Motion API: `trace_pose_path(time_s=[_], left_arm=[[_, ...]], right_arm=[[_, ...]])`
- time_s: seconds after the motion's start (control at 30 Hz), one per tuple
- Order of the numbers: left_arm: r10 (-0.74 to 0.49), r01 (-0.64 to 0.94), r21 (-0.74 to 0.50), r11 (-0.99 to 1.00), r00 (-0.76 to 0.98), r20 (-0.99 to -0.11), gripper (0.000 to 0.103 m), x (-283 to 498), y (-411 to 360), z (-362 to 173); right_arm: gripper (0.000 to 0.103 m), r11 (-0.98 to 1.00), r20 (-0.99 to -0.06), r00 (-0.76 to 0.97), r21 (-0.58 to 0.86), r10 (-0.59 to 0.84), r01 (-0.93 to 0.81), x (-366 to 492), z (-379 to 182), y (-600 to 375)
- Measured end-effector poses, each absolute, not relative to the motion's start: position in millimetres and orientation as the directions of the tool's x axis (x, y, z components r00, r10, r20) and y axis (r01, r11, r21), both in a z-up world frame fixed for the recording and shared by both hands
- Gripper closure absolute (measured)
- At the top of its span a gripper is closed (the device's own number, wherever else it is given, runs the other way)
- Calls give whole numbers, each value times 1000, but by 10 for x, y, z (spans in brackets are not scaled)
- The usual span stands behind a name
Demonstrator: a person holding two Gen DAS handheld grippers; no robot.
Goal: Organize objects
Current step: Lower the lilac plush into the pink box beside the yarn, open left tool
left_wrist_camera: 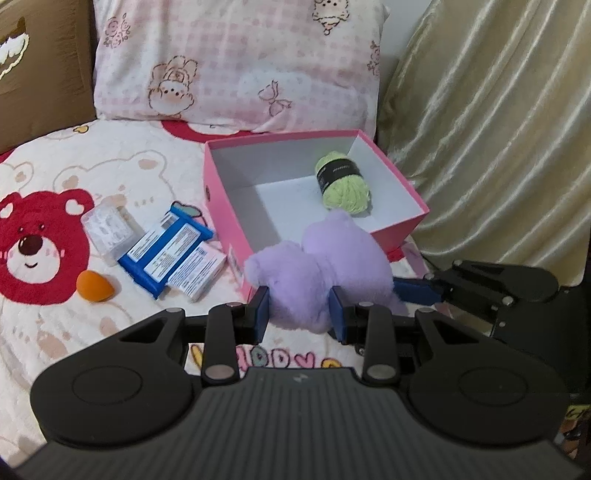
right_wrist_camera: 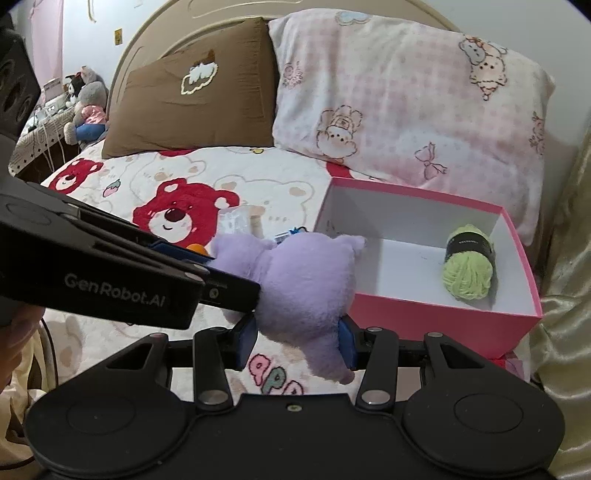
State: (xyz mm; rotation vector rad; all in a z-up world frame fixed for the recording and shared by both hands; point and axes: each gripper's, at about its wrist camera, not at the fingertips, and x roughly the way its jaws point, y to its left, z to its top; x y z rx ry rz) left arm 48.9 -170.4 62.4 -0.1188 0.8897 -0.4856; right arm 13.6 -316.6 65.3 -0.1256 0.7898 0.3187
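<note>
Left wrist view only: a clear plastic case [left_wrist_camera: 107, 229], blue packets [left_wrist_camera: 168, 254] and an orange egg-shaped sponge [left_wrist_camera: 95, 286] lie in plain sight on the bear-print bedspread [left_wrist_camera: 92, 177], beside the left wall of the pink box [left_wrist_camera: 221, 221].
Right wrist view only: the brown pillow [right_wrist_camera: 192, 99], the headboard [right_wrist_camera: 155, 33] and stuffed animals [right_wrist_camera: 86, 110] off the bed's far left corner.
Plush toy [left_wrist_camera: 325, 273]: lilac, fluffy, with rounded lobes, held off the bedspread at the box's near wall.
Left gripper [left_wrist_camera: 300, 312]: clamped on the toy's lower part.
Right gripper [right_wrist_camera: 297, 341]: likewise pinching the toy, blue pads sunk in the fur.
Yarn [left_wrist_camera: 343, 186]: green ball with a dark band, inside the box toward its far right corner.
</note>
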Motion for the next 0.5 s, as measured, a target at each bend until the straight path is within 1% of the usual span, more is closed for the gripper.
trace_pose_path(time_s=[0.17,0.4,0.5], left_arm=[[-453,371,-282,885,540,-710,71,575,-1849,704],[-470,364,-310,878,534,-703,71,761,-1994,767],[-465,349,-318,881,524,-713,71,839,-2044,751]], right_arm=[[53,948,-706,666,24,240,-317,176,706,-3301],[54,951,-695,677,28,240,-309,325,820,-3514],[54,950,-701,671,30,242,-311,417,841,-3580]])
